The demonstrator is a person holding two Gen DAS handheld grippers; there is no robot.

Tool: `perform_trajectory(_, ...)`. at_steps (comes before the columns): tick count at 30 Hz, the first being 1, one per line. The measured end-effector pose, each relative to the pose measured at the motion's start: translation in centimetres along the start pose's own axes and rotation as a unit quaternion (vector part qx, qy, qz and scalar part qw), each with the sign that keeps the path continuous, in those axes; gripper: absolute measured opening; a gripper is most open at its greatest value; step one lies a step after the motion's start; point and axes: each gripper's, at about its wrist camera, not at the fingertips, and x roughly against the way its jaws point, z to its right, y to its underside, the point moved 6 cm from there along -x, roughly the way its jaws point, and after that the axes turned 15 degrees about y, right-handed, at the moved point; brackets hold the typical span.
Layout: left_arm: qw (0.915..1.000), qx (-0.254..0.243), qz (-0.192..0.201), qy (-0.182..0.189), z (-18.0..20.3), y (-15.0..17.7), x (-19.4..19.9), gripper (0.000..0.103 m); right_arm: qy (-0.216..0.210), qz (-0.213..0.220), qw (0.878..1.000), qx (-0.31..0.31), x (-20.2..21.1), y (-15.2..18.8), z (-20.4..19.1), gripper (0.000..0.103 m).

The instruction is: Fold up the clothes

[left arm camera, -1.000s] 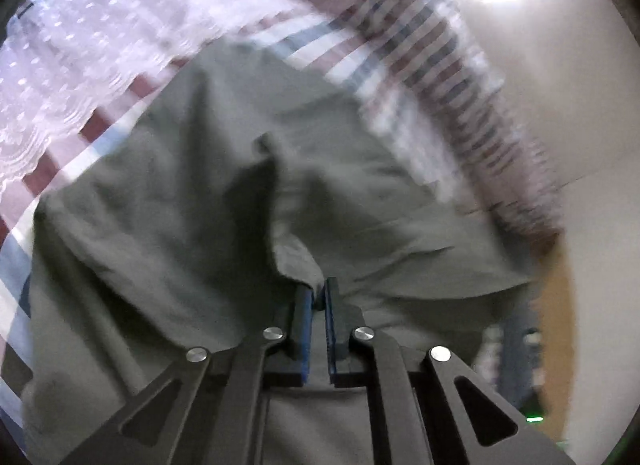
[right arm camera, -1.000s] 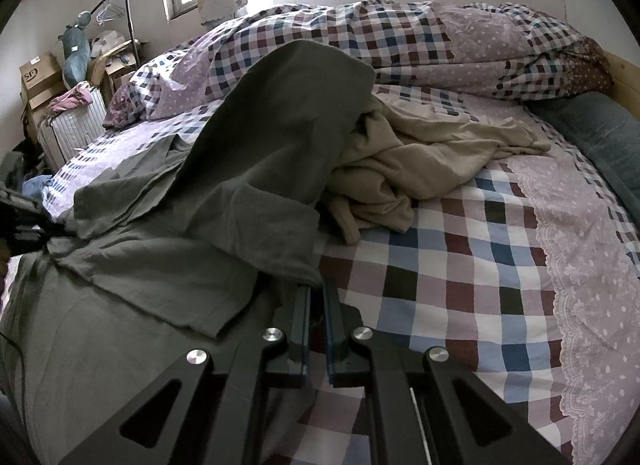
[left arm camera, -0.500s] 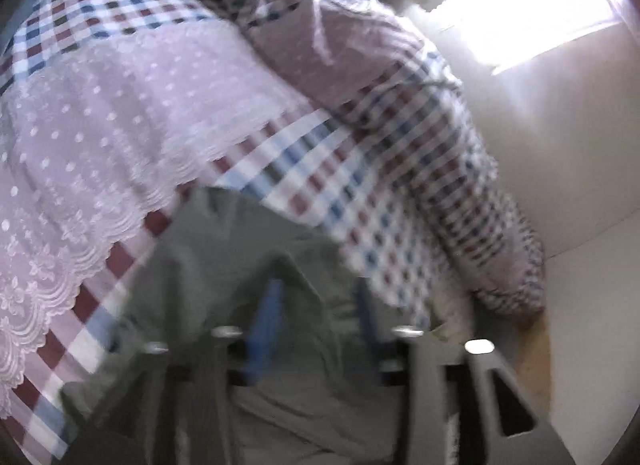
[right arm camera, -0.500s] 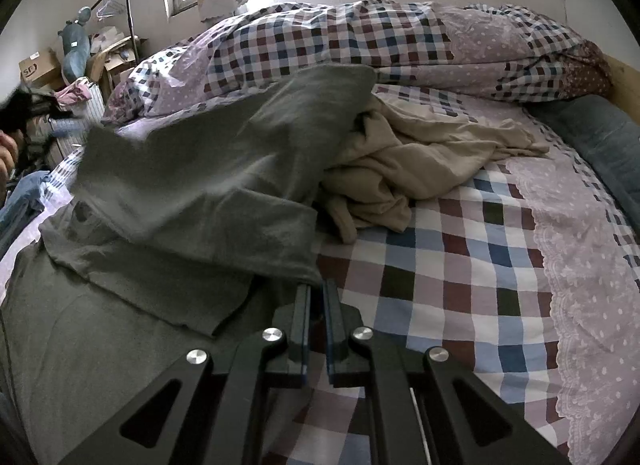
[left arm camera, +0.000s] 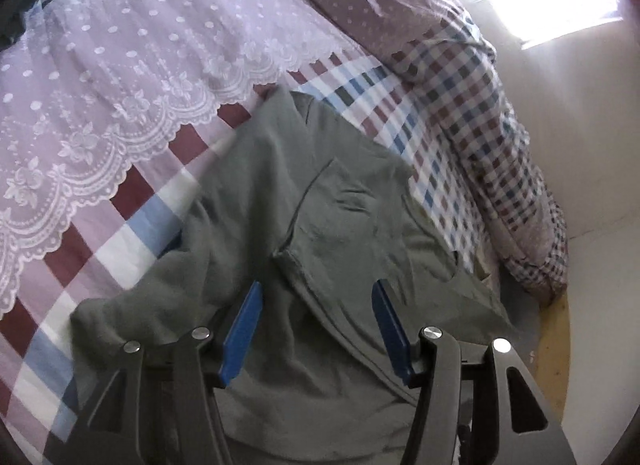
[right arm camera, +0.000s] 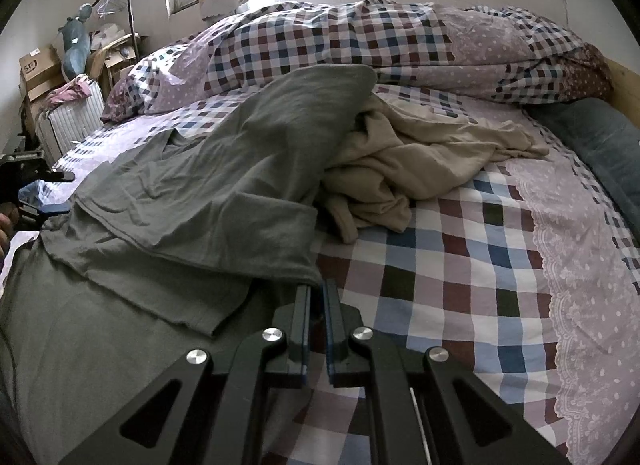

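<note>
Hovering spread-fingered, left hand-held gripper (left arm camera: 316,297) above grey garment (left arm camera: 320,225), right hand-held gripper (right arm camera: 316,293) pinching its edge, checked bed (right arm camera: 460,265).

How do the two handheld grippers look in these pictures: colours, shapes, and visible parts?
The left gripper and the right gripper look alike: black angular frames with triangular cut-outs, four round silver bolt heads, and two flat fingers lined with blue pads. No cables, markings or sleeves are visible.
</note>
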Motion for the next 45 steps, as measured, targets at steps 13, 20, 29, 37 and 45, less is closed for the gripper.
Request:
perform_trajectory(13, 0.9998, 0.000, 0.020, 0.004, 0.7, -2.0, -1.5, 0.053, -0.007, 0.009, 1.000, -0.004, 0.3, -0.1, 0.2, 0.005)
perform_trajectory(20, 0.9997, 0.004, 0.020, -0.013, 0.3, -2.1, -1.3, 0.005, -0.024, 0.021, 0.999, 0.014, 0.9, -0.1, -0.2, 0.007)
perform_trajectory(29, 0.9977, -0.012, 0.042, 0.052, 4.8, -2.5, 1.8, 0.003, -0.008, 0.029, 0.999, 0.042, 1.0, 0.1, -1.1, 0.023)
perform_trajectory(37, 0.9946, -0.030, 0.052, 0.085, 8.3, -3.0, 4.6, 0.003, 0.019, 0.008, 0.999, 0.041, -0.1, 0.4, -0.8, 0.023)
perform_trajectory(45, 0.9995, 0.015, 0.017, 0.023, 2.1, -3.8, 0.4, 0.004, 0.023, 0.001, 0.998, 0.057, -0.4, 0.5, -1.6, 0.023)
